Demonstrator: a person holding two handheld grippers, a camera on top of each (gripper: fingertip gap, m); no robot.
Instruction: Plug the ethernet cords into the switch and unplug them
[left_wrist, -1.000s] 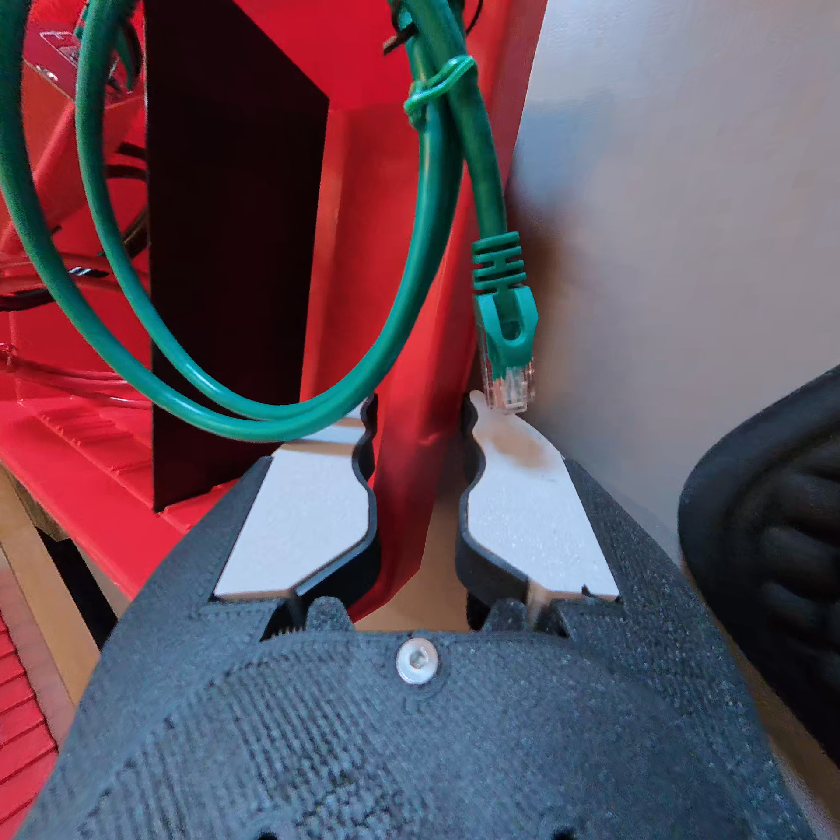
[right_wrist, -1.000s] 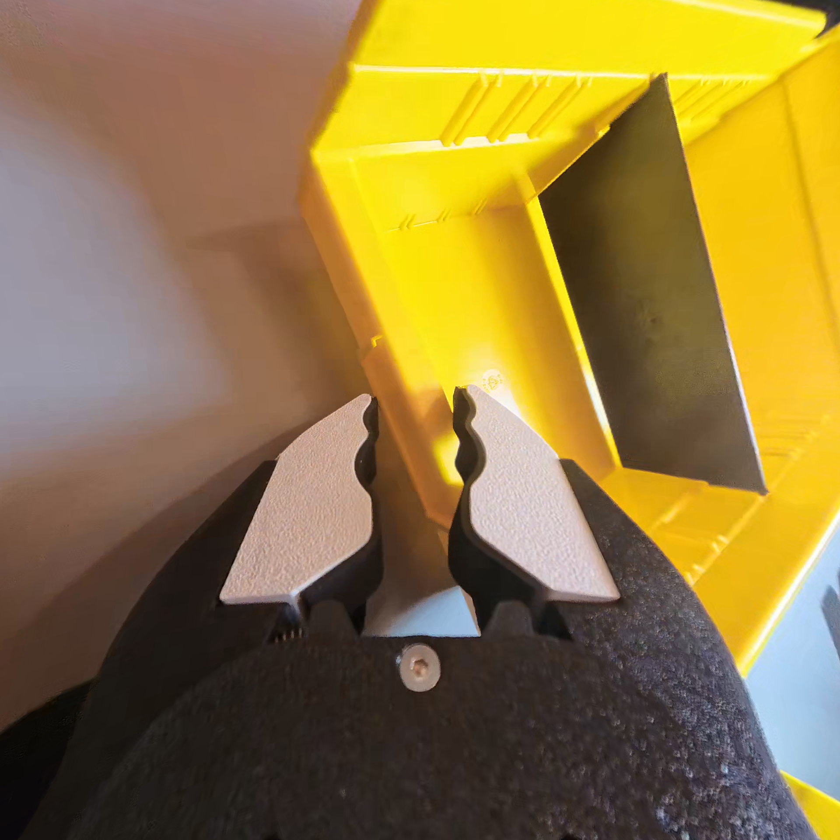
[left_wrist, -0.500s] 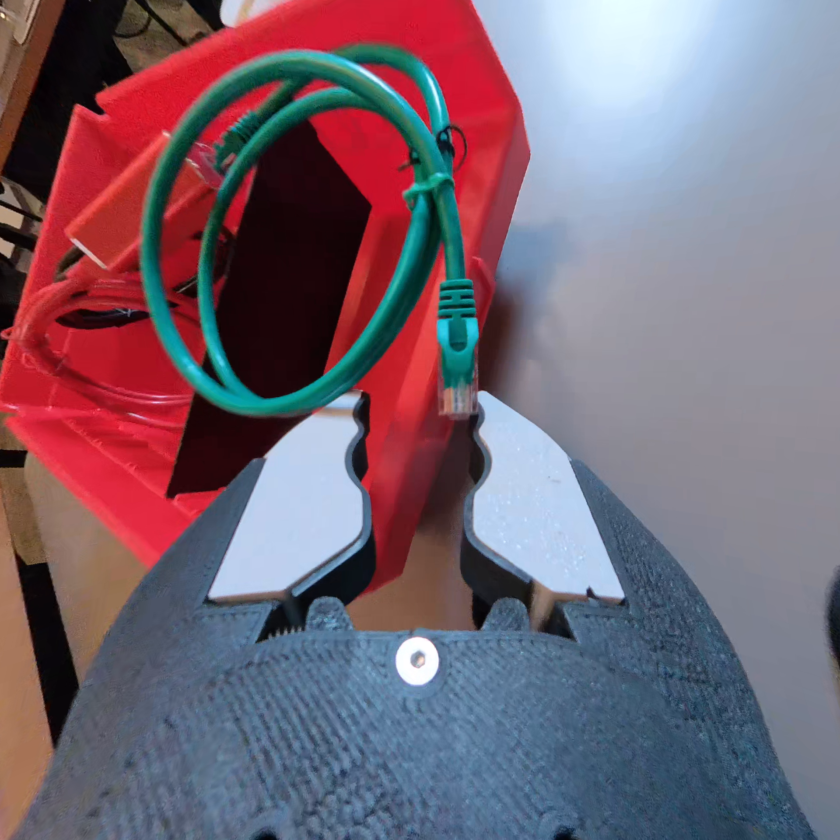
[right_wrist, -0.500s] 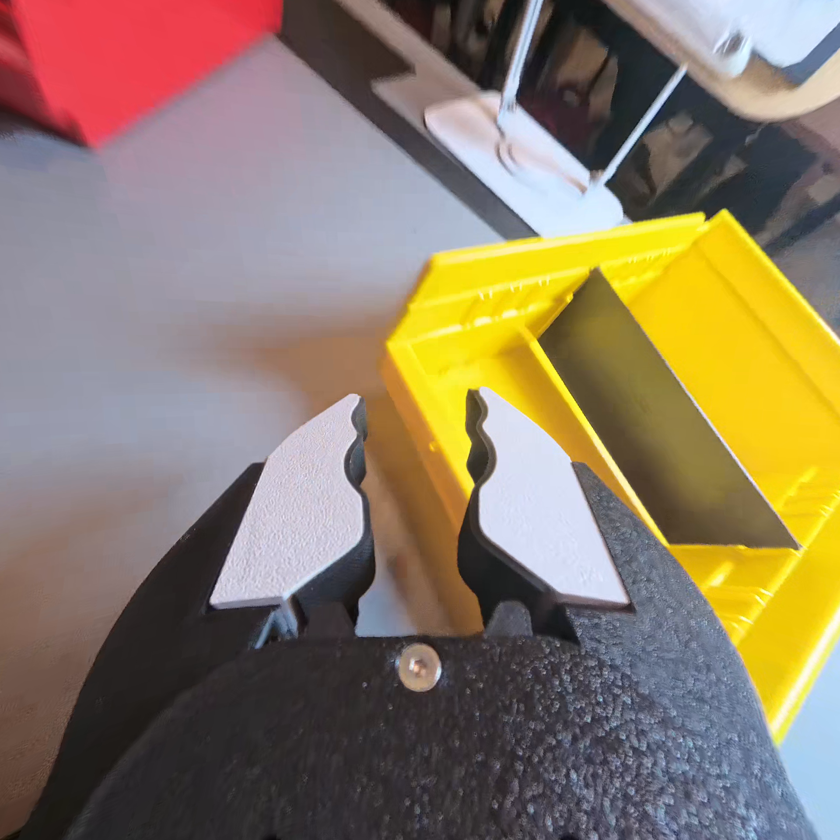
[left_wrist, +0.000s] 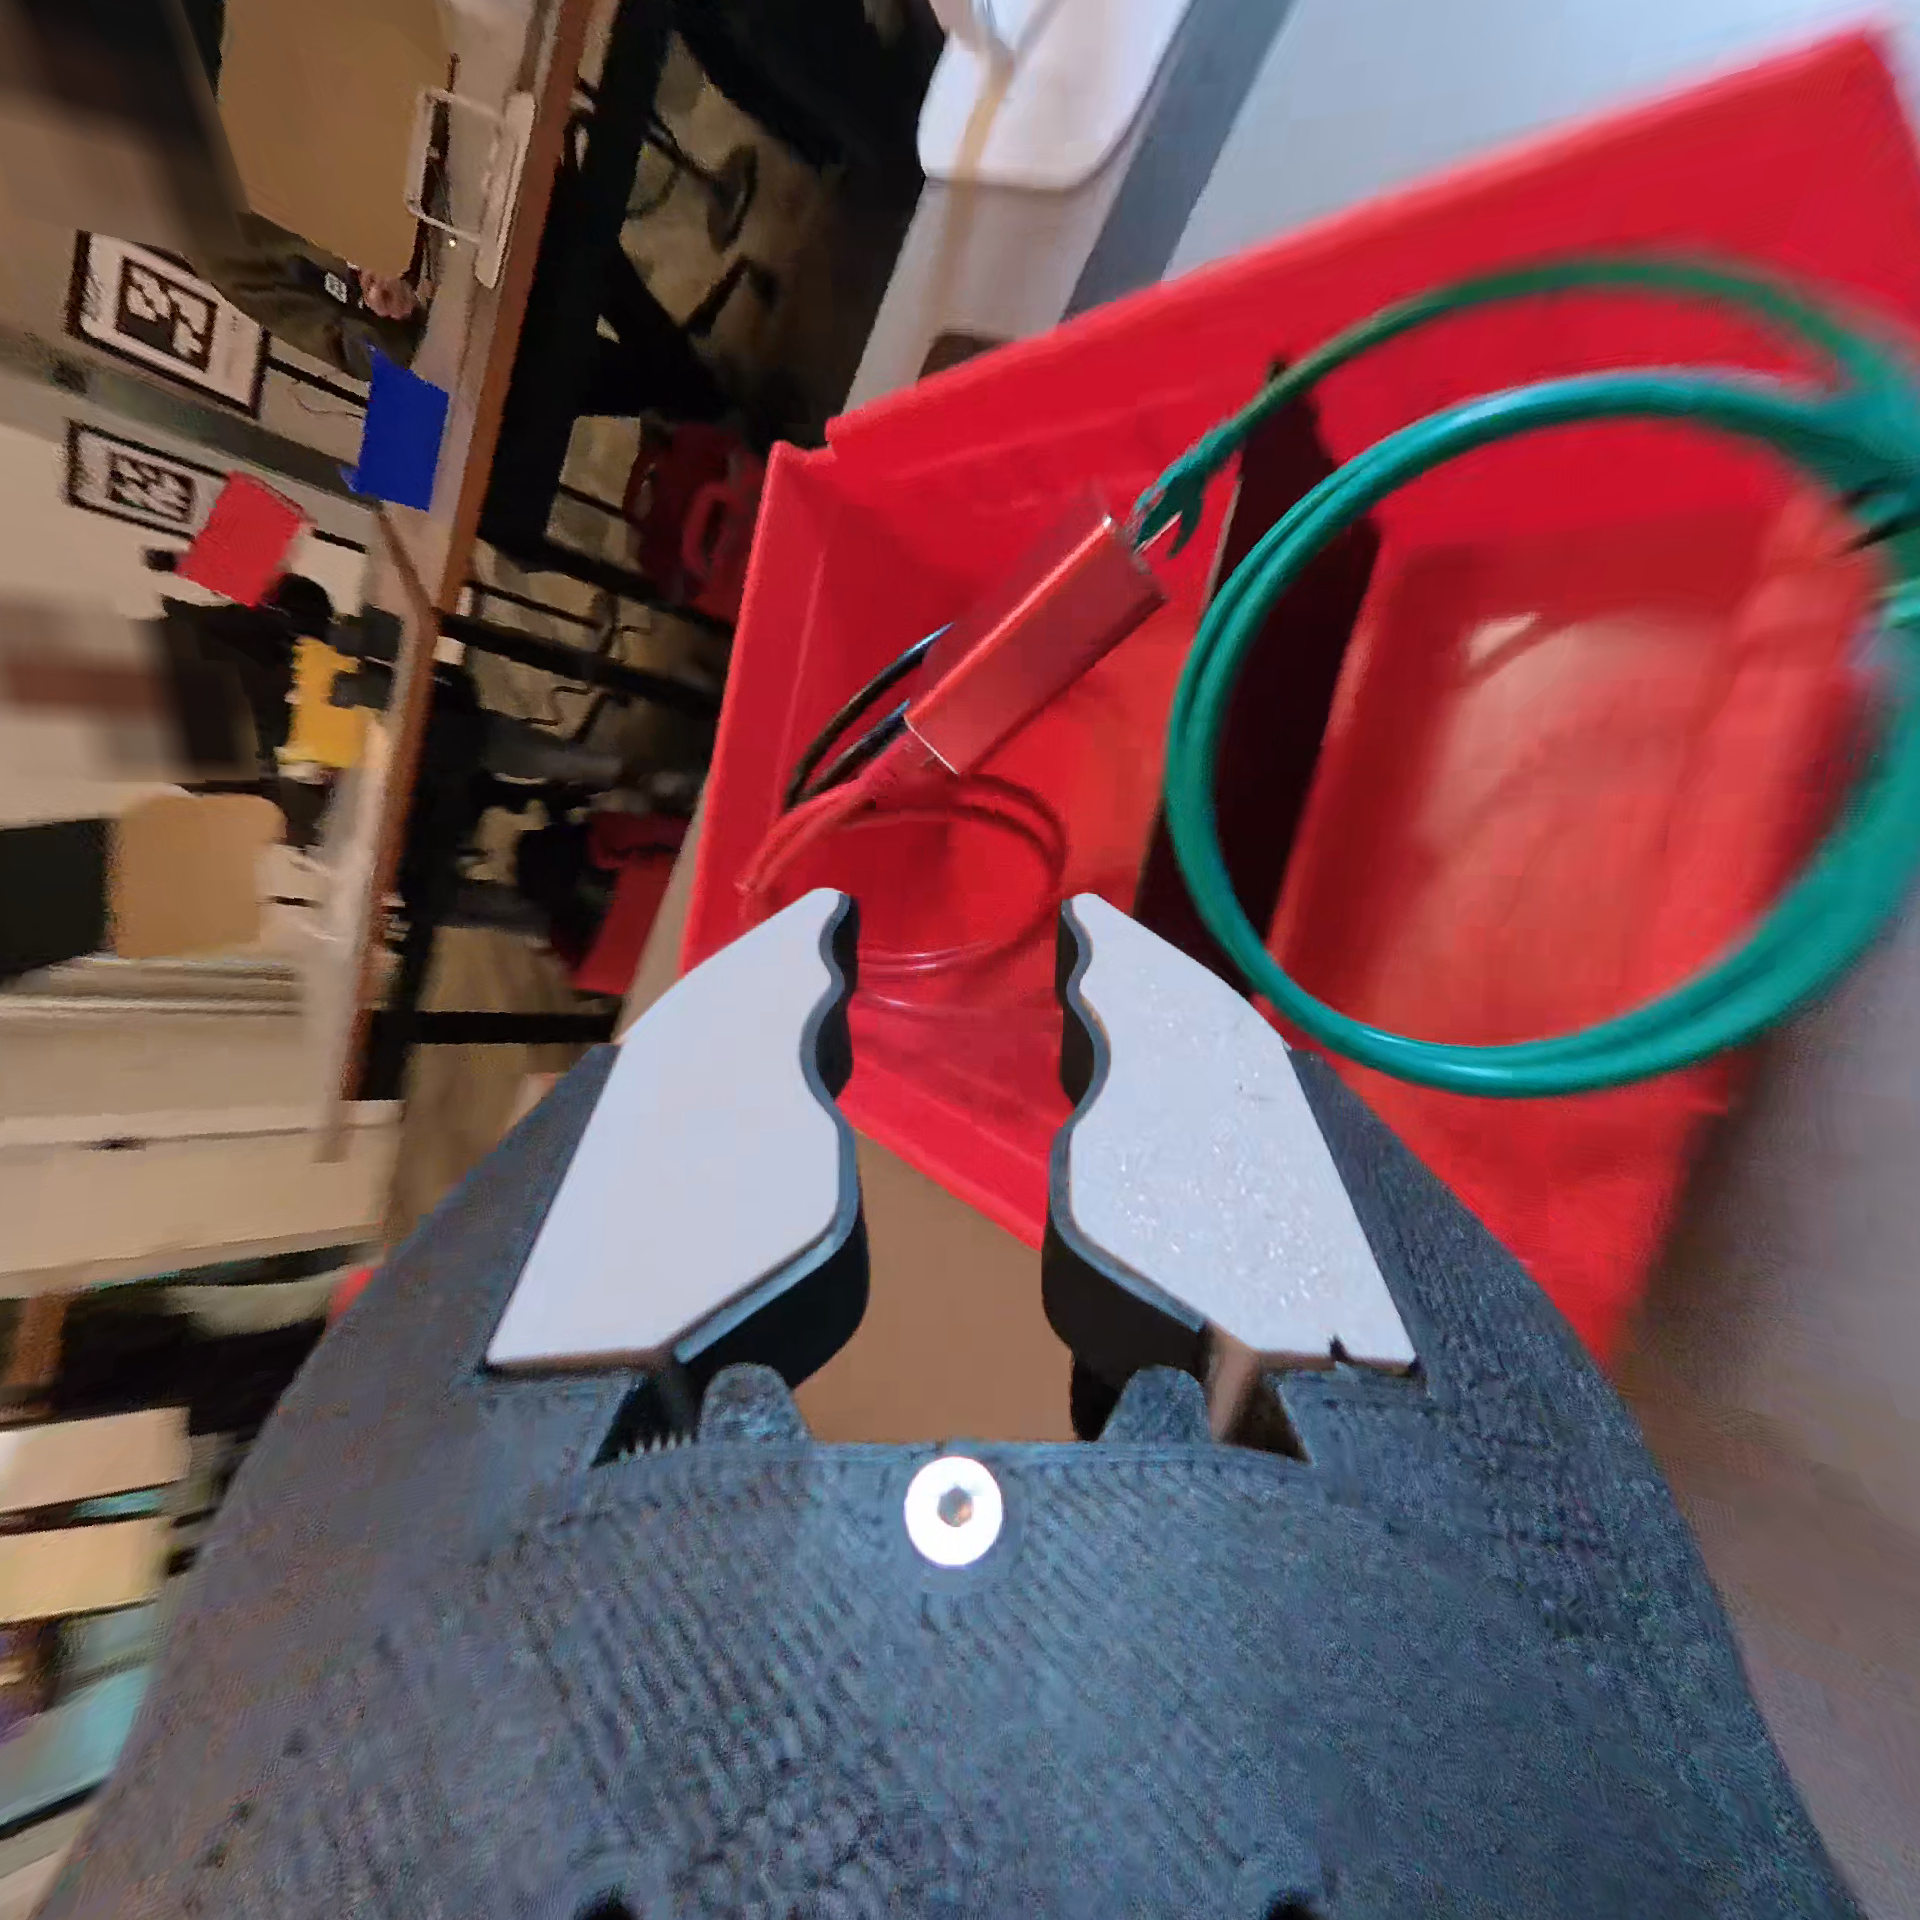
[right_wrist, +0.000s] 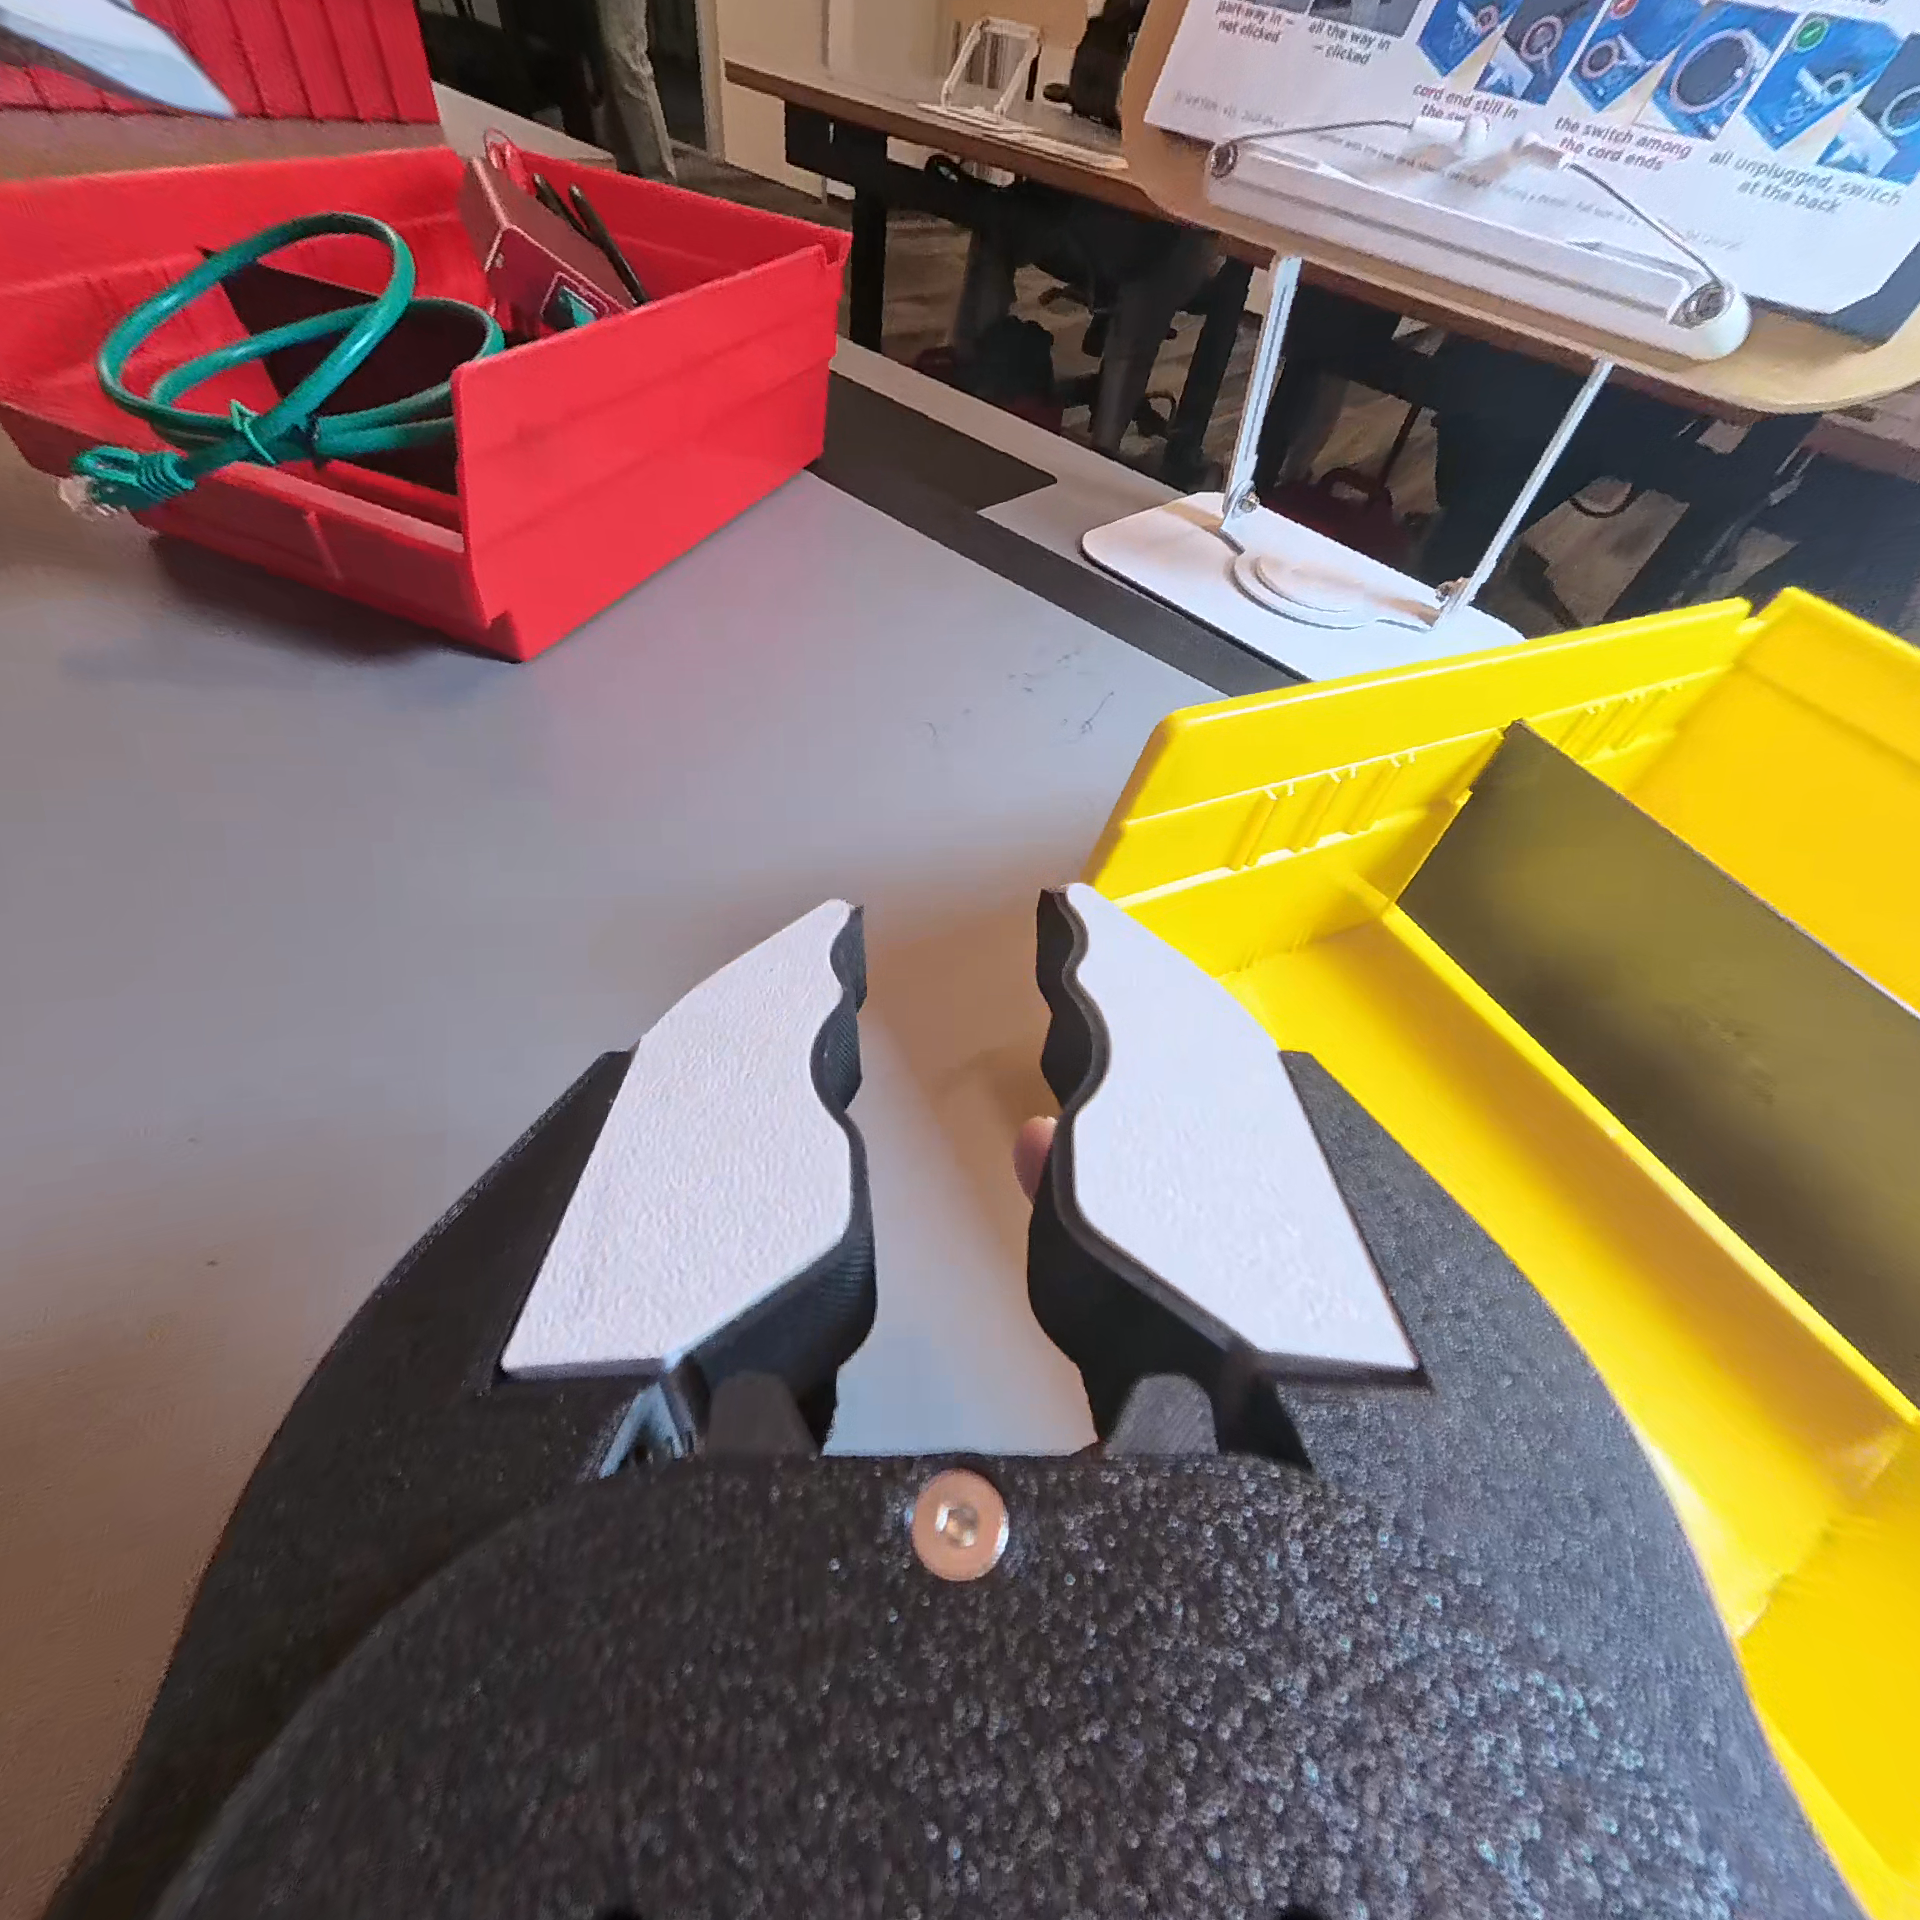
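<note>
Both grippers are empty, their jaws parted. The right gripper (right_wrist: 951, 961) hovers above the grey table (right_wrist: 416, 831), just beside the yellow bin (right_wrist: 1299, 769), whose compartments look empty. The left gripper (left_wrist: 954, 951) points into the red bin (left_wrist: 1558, 343). There the red switch (left_wrist: 1029, 644) leans in the rear compartment, presumably staged for pickup, and the coiled green ethernet cord (left_wrist: 1455, 1049) drapes over the black divider (left_wrist: 1299, 665), one plug hanging outside the rim.

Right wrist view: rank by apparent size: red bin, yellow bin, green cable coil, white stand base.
1. Yellow bin, though it is closest and cropped by the frame.
2. Red bin.
3. White stand base and green cable coil look about alike; I won't rank them.
</note>
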